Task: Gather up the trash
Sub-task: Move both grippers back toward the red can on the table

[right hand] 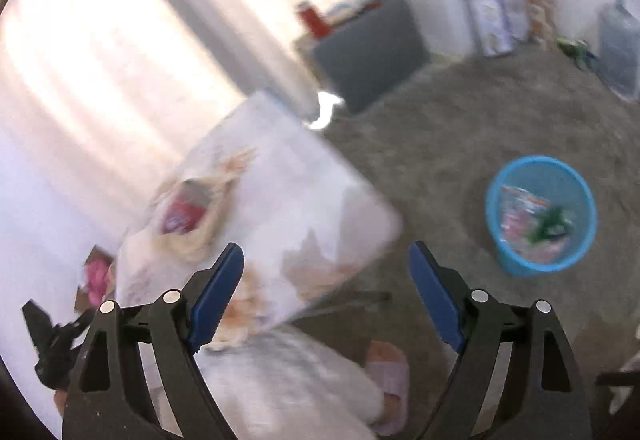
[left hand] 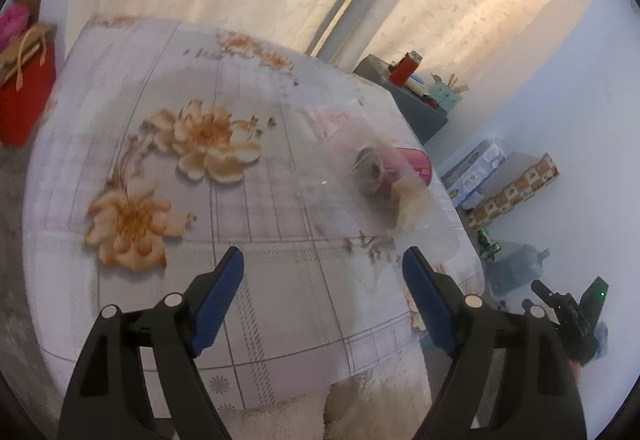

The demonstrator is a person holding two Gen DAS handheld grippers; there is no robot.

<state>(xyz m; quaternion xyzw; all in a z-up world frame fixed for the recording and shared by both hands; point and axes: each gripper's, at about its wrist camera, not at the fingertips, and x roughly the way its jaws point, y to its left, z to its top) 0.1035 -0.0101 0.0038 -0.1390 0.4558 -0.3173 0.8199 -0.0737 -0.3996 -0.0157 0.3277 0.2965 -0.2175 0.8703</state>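
In the left wrist view a pink can (left hand: 394, 169) lies inside a clear plastic container (left hand: 360, 159) near the right edge of the table with the floral cloth (left hand: 192, 175). My left gripper (left hand: 322, 268) is open and empty, above the table's near side, short of the container. In the right wrist view my right gripper (right hand: 326, 264) is open and empty, above the table corner (right hand: 304, 207). The can and container (right hand: 188, 215) show blurred at the left. A blue mesh waste basket (right hand: 540, 213) with wrappers inside stands on the carpet at the right.
A red bag (left hand: 24, 95) stands left of the table. A grey box with a red item (left hand: 404, 87) stands by the curtain. Packages (left hand: 504, 175) and a water jug (left hand: 520, 264) line the wall. A slippered foot (right hand: 390, 372) is below the table.
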